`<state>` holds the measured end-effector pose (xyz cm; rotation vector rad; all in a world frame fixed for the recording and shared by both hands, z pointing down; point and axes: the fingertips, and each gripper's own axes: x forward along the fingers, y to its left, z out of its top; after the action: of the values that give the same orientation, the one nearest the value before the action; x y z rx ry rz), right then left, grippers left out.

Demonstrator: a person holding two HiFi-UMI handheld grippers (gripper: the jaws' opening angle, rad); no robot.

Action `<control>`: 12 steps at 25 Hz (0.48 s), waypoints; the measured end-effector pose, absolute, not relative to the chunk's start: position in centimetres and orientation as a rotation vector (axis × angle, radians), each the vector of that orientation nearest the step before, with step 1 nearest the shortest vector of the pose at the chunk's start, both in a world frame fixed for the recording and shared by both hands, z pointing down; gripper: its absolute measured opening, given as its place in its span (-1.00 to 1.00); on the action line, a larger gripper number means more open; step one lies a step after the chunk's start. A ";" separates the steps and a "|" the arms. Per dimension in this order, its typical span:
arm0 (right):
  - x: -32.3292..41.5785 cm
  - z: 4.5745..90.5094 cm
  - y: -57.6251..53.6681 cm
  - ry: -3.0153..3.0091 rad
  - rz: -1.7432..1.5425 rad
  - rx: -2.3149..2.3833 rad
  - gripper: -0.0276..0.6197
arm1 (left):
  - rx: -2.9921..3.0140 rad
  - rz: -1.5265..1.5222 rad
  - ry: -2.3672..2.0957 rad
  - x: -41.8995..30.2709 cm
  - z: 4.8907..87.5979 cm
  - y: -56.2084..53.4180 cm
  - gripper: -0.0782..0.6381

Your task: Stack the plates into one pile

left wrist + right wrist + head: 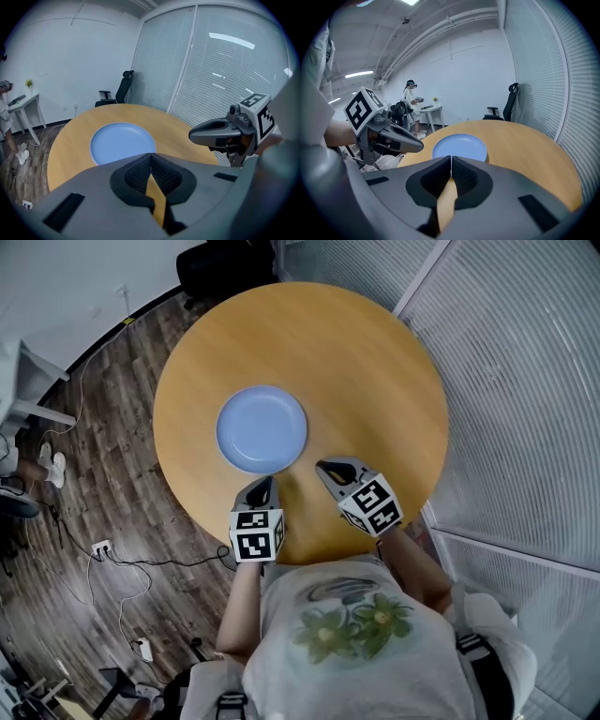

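Note:
A pale blue plate [262,428] lies on the round wooden table [375,371], a little left of its middle; whether other plates lie under it I cannot tell. It shows as the blue plate [123,141] in the left gripper view and as the blue plate [459,146] in the right gripper view. My left gripper [265,486] hovers just short of the plate's near rim, jaws shut and empty. The right gripper [323,466] sits beside it to the right, near the plate's near-right rim, also shut with nothing between its pads.
A black office chair [117,91] stands beyond the table's far edge. Glass walls with blinds [525,381] run along the right. Cables and a power strip [101,547] lie on the wood floor at the left. A person [412,105] stands by a white side table [429,110].

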<state>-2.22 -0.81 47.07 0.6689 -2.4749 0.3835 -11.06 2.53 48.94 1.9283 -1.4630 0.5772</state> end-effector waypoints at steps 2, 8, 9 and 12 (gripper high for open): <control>-2.2 47.3 -0.3 -2.481 0.379 0.653 -0.78 | 1.925 0.587 -1.466 -10.9 49.2 2.9 -0.73; -0.7 47.7 1.0 -2.475 0.404 0.624 -0.78 | 1.920 0.592 -1.464 -9.0 48.9 3.4 -0.73; -0.8 47.8 1.3 -2.473 0.406 0.616 -0.78 | 1.924 0.587 -1.468 -9.0 48.6 3.4 -0.73; -1.5 48.6 2.0 -2.465 0.399 0.578 -0.78 | 1.905 0.581 -1.476 -9.5 48.9 3.9 -0.73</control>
<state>-1.54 2.01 48.55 0.5783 -2.4653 0.3993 -9.48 3.86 48.93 1.9052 -1.4762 0.5812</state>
